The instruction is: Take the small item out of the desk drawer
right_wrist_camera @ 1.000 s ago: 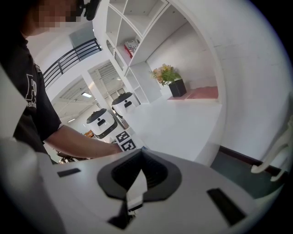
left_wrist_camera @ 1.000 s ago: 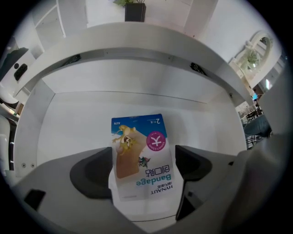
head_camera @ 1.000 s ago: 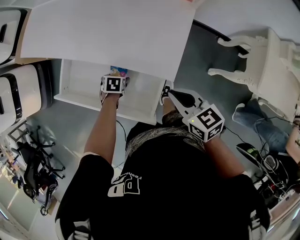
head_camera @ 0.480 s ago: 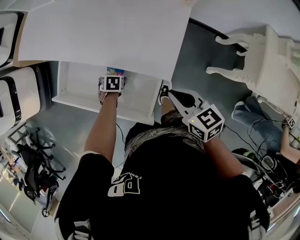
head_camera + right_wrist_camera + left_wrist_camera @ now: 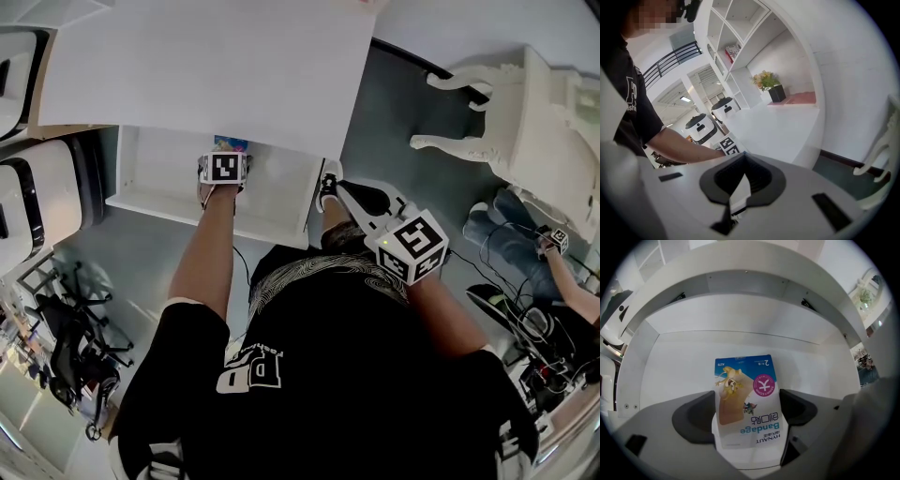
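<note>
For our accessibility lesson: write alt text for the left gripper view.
The left gripper holds a blue-and-white bandage packet by its sides, print upside down. Around it is the white floor of an open drawer, beneath a desk.

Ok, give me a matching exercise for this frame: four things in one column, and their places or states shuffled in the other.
Things:
1. bandage packet
2. right hand-held gripper
3. drawer
4. left hand-held gripper

Places or states:
a. pulled open under the desk top
b. jaws together, at the drawer's right end
c. inside the drawer, closed on the packet
d. blue and white, clamped between two jaws

Pairs: 1-d, 2-b, 3-a, 4-c
</note>
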Demonstrator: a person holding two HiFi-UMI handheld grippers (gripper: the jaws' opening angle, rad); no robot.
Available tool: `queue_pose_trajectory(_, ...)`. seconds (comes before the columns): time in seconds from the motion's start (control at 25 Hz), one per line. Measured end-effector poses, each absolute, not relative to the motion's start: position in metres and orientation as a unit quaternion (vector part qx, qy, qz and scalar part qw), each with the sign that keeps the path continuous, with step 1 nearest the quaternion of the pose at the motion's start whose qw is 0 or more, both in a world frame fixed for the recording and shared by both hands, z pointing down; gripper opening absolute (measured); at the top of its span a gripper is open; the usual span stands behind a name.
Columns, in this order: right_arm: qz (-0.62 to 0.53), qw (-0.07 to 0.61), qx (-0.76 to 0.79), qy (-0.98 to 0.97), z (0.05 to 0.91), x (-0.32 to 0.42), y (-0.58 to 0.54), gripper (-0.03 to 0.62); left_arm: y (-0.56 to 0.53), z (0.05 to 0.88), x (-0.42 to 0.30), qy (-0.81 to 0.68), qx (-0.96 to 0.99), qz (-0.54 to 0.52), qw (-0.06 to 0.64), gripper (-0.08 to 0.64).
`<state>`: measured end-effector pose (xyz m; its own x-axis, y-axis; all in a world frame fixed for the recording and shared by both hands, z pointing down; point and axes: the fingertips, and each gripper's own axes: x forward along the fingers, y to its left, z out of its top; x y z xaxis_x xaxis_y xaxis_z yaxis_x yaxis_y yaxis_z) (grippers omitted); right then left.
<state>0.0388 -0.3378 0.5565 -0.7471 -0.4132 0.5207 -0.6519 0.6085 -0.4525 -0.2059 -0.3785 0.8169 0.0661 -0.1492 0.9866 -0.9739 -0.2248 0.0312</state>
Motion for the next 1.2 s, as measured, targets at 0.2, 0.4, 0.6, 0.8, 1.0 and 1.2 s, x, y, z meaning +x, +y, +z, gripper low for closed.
queue_pose_trajectory(0.2, 0.315, 0.179, 0.313, -0.878, 0.546, 0.037, -0.331, 0.009, -0.375, 0.813, -0.208, -0.467, 0.599, 0.493, 0.424, 0.42)
queue_pose_trajectory(0.4, 0.31, 0.174, 0.329, -0.875, 0.538, 0.04, -0.323, 0.009, -0.369, 0.801, -0.206, -0.46, 0.604, 0.476, 0.444, 0.42)
queue_pose_trajectory(0.6, 0.302, 0.164, 0.34, -0.875, 0.528, 0.037, -0.317, 0.009, -0.368, 0.781, -0.204, -0.461, 0.617, 0.466, 0.435, 0.42)
queue_pose_trajectory(0.8, 0.286, 0.155, 0.344, -0.881, 0.515, 0.031, -0.306, 0.009, -0.36, 0.755, -0.207, -0.466, 0.632, 0.45, 0.425, 0.42)
queue_pose_trajectory(1.0, 0.268, 0.144, 0.35, -0.886, 0.498, 0.027, -0.303, 0.009, -0.352, 0.724, -0.208, -0.466, 0.657, 0.431, 0.407, 0.42)
queue_pose_trajectory(1.2, 0.249, 0.134, 0.349, -0.894, 0.476, 0.02, -0.3, 0.009, -0.347, 0.681, -0.203, -0.469, 0.691, 0.394, 0.384, 0.42)
